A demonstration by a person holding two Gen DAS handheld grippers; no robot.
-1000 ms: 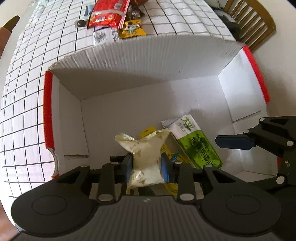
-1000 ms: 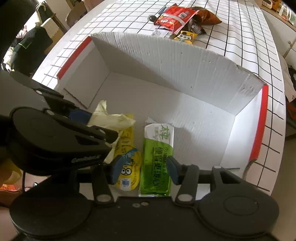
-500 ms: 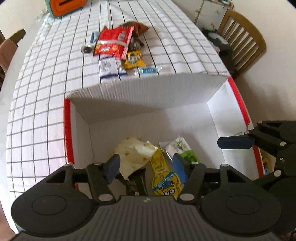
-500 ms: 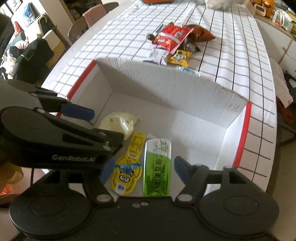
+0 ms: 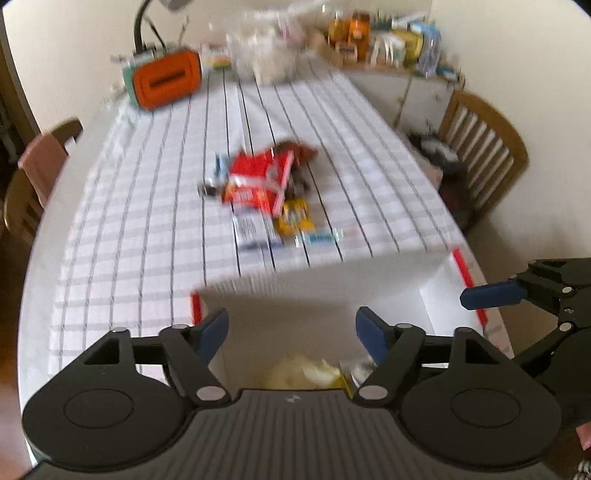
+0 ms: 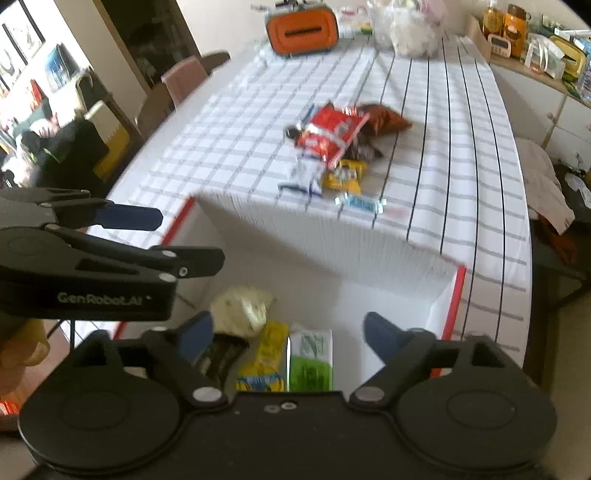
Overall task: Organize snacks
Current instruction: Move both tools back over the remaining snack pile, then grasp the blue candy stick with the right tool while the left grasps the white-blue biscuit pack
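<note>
1. The snacks are split in two lots: four lie in the white box (image 6: 388, 258), and a heap (image 6: 332, 147) sits on the checked table (image 6: 461, 147) beyond the box's far wall.
2. In the box, under the right gripper (image 6: 288, 332): a green pack (image 6: 310, 360) lies straight below the gap between its fingers, a yellow sachet (image 6: 267, 356) touches it on the left, a dark wrapper (image 6: 219, 356) is by the left finger, and a pale crumpled bag (image 6: 243, 308) lies just ahead of that finger.
3. The right gripper's jaws have just been opening and now stand wide, with nothing between them; the packs lie loose on the box floor beneath.
4. The left gripper (image 5: 291, 334) is likewise spread wide after opening, and empty. The pale bag (image 5: 303, 373) shows low between its fingers, down in the box (image 5: 332, 284), not touched by either pad.
5. Each gripper shows at the edge of the other's view, side by side above the near end of the box.
6. Ahead of both, past the far wall: a small blue-and-silver candy (image 6: 360, 203) nearest the box, then a yellow packet (image 6: 343, 177) and a white-and-blue packet (image 6: 304, 173), then a red bag (image 6: 332, 133) overlapping a brown bag (image 6: 384, 118).
7. Farther off, at the table's far end, stands an orange case (image 6: 301, 31); wooden chairs (image 5: 480, 144) flank the table.
</note>
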